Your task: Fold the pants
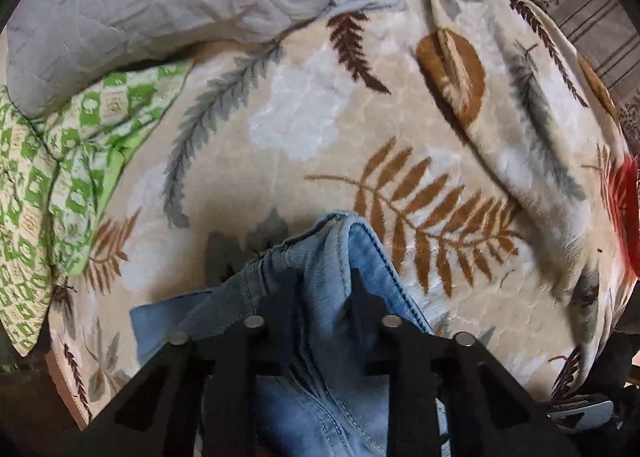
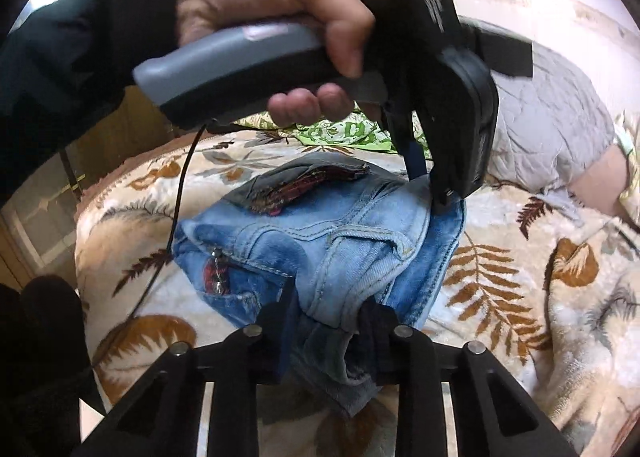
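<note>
the pants (image 2: 320, 241), light blue denim, are lying bunched in a partly folded heap at the centre of the right wrist view, on a bed under a cream blanket (image 1: 320, 129) printed with brown and grey leaves. the right gripper (image 2: 330, 319) is sitting at the lower middle of its frame with its jaws nearly closed, pinching a thick fold of denim at the near edge of the heap. the left gripper (image 2: 434, 193), carried by a hand (image 2: 256, 13) at the top of that frame, is pointing steeply down onto the far right corner of the heap; in its own view the left gripper is also drawn close on a raised ridge of denim at the lower centre.

both ends seem to be gripped, so the fold is judged to be midway. the next move is likely calling for lifting both pinches together and laying one half evenly over the other, keeping the layers from slipping. a green checked cloth (image 1: 60, 161) and a grey quilt (image 1: 160, 5) are lying at the upper left of the left wrist view.
</note>
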